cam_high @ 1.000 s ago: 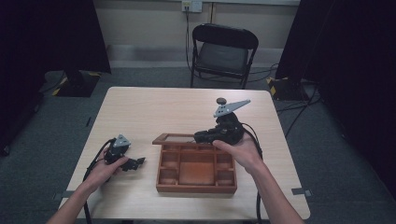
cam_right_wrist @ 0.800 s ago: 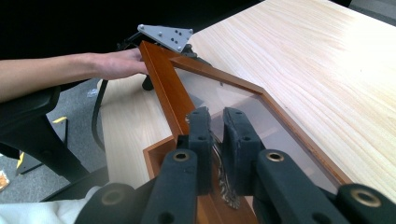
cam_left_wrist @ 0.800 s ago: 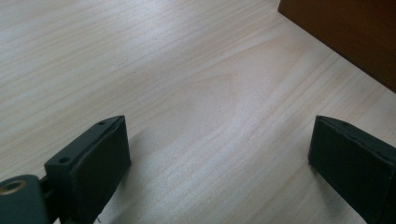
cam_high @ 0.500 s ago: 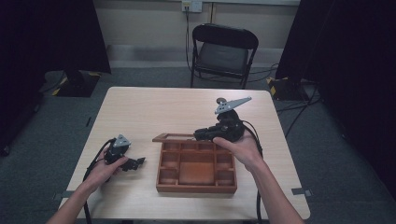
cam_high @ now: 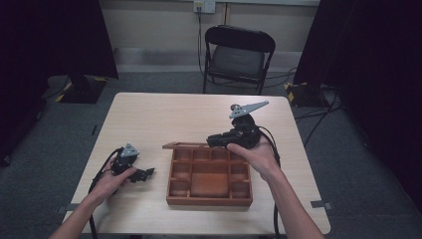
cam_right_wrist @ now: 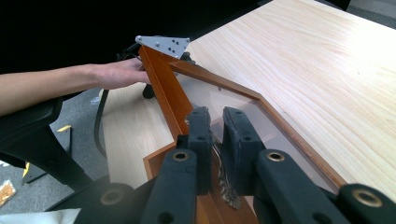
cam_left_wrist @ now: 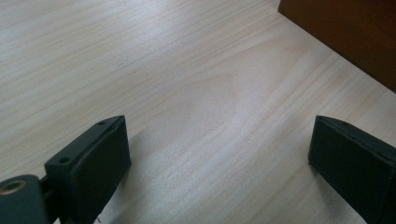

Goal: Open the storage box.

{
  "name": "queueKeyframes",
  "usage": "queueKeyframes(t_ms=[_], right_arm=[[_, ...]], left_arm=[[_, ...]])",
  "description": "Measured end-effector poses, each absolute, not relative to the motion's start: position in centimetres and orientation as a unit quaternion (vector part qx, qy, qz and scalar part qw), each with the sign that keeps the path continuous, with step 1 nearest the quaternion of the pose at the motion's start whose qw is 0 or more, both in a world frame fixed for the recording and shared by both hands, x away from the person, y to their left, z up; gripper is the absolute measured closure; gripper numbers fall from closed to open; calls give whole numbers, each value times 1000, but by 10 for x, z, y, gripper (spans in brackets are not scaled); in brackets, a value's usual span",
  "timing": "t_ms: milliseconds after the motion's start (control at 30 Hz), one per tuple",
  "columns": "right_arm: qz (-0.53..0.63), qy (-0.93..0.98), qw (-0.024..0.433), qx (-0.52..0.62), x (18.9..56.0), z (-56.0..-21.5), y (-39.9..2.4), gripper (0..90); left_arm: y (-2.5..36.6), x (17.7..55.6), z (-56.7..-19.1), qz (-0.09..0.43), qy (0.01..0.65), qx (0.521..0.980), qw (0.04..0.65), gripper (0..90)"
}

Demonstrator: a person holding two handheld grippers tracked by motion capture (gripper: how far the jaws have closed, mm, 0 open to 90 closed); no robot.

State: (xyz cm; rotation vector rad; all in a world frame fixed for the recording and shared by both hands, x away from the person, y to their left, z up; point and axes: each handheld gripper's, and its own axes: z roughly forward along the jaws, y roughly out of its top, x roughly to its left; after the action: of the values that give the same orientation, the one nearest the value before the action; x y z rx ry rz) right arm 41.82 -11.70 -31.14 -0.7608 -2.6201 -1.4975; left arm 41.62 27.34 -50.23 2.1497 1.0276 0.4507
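Wooden compartment box (cam_high: 209, 177) near the table's (cam_high: 189, 114) front edge, its glazed lid (cam_right_wrist: 219, 100) raised at the far side. Right tool (cam_right_wrist: 215, 140) clenched on what appears to be the lid's small metal latch. Left tool (cam_high: 144, 174), released, rests on the table just beside the box.

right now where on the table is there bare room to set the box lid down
Most free: the far half of the table, between its back edge and the wooden box. Also the near left corner, in front of the left gripper, and a narrower strip right of the box. Crowded: around the box's back edge, where the right gripper holds the glass-paned lid.
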Motion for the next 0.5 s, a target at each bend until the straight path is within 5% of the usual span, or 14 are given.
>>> queueKeyframes(t_ms=[500], right_arm=[[-484,-840,10,-246,420,-310,-117,824]], left_arm=[[273,416,-502,174,397,830,350,47]])
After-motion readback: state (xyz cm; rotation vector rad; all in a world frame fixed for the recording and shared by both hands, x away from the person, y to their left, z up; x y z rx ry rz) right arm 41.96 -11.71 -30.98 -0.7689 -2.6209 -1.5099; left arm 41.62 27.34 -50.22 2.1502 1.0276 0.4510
